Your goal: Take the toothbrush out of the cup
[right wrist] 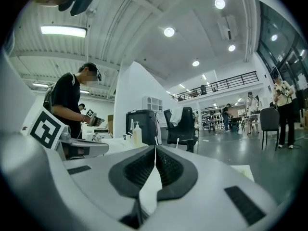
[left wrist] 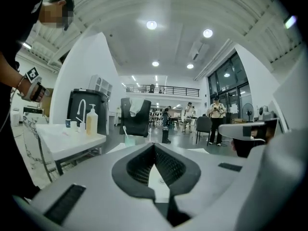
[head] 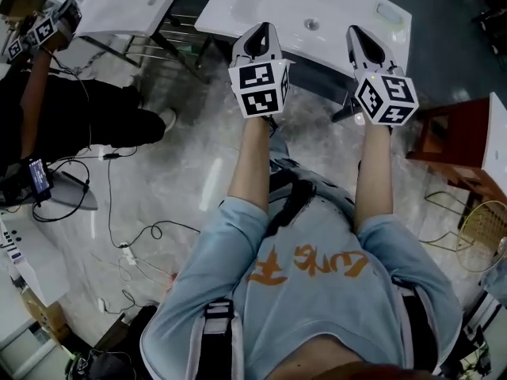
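Sink counter [head: 261, 6] at 12 o'clock. Left tongs [head: 260, 30] and right tongs [head: 355, 32] shut, empty. I risk tipping the cup [left wrist: 128, 139] if they arrive closed.

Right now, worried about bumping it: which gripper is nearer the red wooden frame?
Right. The right gripper is just left of the red wooden frame; the left gripper is much farther left.

Both arms reach straight out ahead, side by side. The left gripper [head: 261, 32] sits level with the right gripper [head: 356, 34], the two well apart, noses forward. Left jaws are pressed together, nothing between them. Right jaws are closed too, and empty. Bare forearms [head: 250, 161] run parallel behind them.
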Available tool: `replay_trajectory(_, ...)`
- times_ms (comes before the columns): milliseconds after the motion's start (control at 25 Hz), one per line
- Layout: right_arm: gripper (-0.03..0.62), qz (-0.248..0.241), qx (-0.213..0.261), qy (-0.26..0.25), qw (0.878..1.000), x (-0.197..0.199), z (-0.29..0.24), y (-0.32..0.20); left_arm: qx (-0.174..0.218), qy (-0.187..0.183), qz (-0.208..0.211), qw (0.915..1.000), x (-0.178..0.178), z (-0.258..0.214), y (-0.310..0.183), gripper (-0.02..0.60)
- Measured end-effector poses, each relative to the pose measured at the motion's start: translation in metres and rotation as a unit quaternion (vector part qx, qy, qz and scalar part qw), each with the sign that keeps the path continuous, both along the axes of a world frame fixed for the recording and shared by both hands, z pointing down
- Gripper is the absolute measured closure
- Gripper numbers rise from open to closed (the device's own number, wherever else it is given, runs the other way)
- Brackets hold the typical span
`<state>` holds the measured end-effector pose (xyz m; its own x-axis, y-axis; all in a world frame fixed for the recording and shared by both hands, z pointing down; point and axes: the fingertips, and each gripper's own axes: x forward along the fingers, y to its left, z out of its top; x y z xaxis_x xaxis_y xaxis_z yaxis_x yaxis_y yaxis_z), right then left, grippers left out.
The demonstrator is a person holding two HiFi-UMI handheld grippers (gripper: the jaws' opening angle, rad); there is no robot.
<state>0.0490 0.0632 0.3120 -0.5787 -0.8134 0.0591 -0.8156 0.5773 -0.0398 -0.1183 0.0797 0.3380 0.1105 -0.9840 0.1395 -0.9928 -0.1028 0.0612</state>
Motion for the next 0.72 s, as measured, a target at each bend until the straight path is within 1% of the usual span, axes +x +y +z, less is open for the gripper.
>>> replay_trajectory(160,0.565,0.023,-0.021,-0.004,1.000,-0.007,0.019,-0.049,-0.022,-0.009,0.025,0.9994,-0.002,0.018,-0.051,0.561)
replay_trajectory(360,0.565,0.043,-0.047,-0.012,0.998,-0.042,0.046,-0.106,-0.052,-0.030,0.056,0.9966,-0.019,0.043,-0.117,0.561)
replay_trajectory(560,0.565,0.059,-0.073,-0.001,0.996,-0.067,0.068,-0.154,-0.077,-0.023,0.074,0.9940,-0.039,0.060,-0.165,0.561)
replay_trajectory(720,0.565,0.079,-0.090,0.011,0.993,-0.075,0.065,-0.186,-0.091,-0.020,0.086,0.9920,-0.048,0.061,-0.197,0.561)
